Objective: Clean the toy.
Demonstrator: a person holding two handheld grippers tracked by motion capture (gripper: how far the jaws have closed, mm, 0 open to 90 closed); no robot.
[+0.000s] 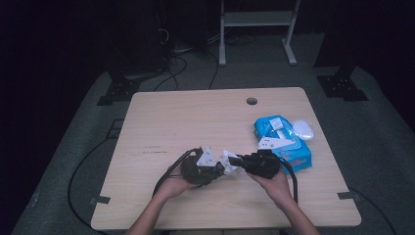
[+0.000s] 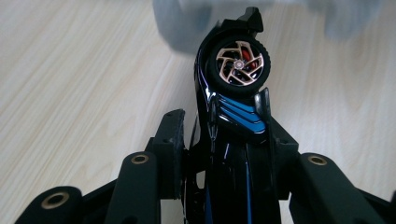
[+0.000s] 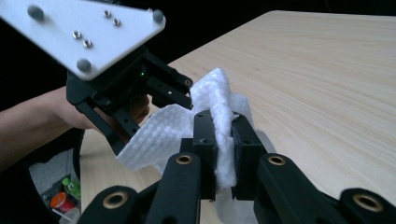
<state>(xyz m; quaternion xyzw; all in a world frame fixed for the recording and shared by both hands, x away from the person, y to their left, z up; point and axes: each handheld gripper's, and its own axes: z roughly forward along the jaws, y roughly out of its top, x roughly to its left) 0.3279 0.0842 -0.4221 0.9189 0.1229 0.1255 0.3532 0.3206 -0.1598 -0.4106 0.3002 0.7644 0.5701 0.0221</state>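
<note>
Black fingers [image 3: 223,154] pinch quilted white wipe [image 3: 187,123].

Both forearms are bare, with no sleeve in the high view. The left gripper [image 1: 199,169] and right gripper [image 1: 259,164] are black, angular frames. Their fingers [image 3: 204,140] are flat black blocks on jointed links with brass-ringed pivot holes. Each gripper carries a pale grey three-cornered plate [image 3: 84,28] with small screws and rounded studs. A black cable [image 1: 169,174] trails from each gripper.
</note>
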